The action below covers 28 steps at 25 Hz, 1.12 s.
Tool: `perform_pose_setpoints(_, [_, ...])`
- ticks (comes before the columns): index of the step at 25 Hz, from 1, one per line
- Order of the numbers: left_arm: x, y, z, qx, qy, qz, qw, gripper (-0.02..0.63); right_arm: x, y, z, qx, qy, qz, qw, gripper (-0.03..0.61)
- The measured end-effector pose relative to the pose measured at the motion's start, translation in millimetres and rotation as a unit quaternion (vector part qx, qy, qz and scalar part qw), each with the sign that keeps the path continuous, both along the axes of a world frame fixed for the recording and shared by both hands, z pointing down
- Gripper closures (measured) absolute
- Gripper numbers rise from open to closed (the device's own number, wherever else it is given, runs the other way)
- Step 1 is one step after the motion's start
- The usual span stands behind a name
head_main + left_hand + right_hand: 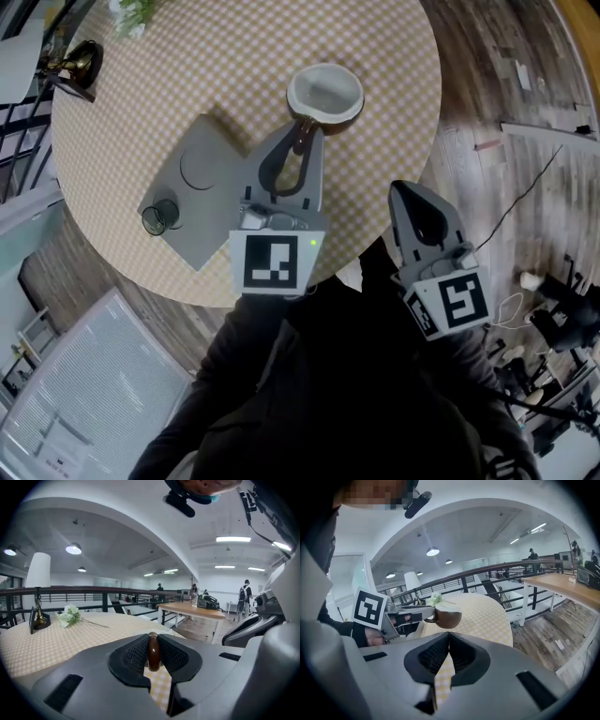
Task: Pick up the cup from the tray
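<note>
Left hand-held gripper (302,139): it was pinching the cup's thin brown handle (153,651), with one ribbed pad on each side and nothing else between them
Cup (324,92): it was clear of the tray (211,220), carried out past the gripper tips over the checked tabletop (234,56); the rim was up and roughly level, and I saw nothing inside it
Seen from the other side: in the right gripper view the cup (445,616) looked lifted off the cloth
Tray: it lay to the left of the cup with a small glass (161,217) near one corner
Right hand-held gripper (412,192): it was pressed together and empty, off the tabletop's near edge and well apart from the cup
Step in hand: I judged the pick-up to be as good as made, with only a steady carry left
How to do it well: I'd have kept the squeeze constant and the wrist level, since the bowl's weight hung ahead of the pads on a rounded, glossy handle
Risk: the cup could swing or slip downward in the pinch, so I'd have moved slowly and kept away from the glass
</note>
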<state>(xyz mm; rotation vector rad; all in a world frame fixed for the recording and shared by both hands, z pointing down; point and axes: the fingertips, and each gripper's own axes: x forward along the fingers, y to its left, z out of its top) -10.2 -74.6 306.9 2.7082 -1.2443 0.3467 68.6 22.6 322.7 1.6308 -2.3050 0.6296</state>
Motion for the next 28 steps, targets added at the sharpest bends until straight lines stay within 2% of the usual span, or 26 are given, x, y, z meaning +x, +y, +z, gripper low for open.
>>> perform_pose_setpoints(9, [9.4,-2.6,27.0,-0.018,-0.020,-0.001,0.9997,0.552,14.1,2.9,8.5,-0.009,0.000,0.008,1.000,0.571])
perform_pose_setpoints(13, [12.5,3.5,31.7,-0.013,-0.027,-0.002,0.9996,0.552,20.1,8.8,7.4,-0.009,0.001,0.011,1.000,0.571])
perform_pose_setpoints(19, [25.9,8.9,35.4,-0.004,-0.062,0.001,0.9980,0.552,31.2,11.5,7.2,-0.009,-0.005,0.009,1.000,0.571])
perform_pose_setpoints(23, [22.0,12.7,50.6,-0.030,-0.083,-0.006,0.9961,0.549,31.0,11.2,13.6,-0.007,-0.003,0.010,1.000,0.571])
perform_pose_setpoints(28, [14.9,8.7,61.5,-0.042,-0.100,-0.012,0.9940,0.548,23.3,4.5,17.2,-0.011,0.001,0.009,1.000,0.571])
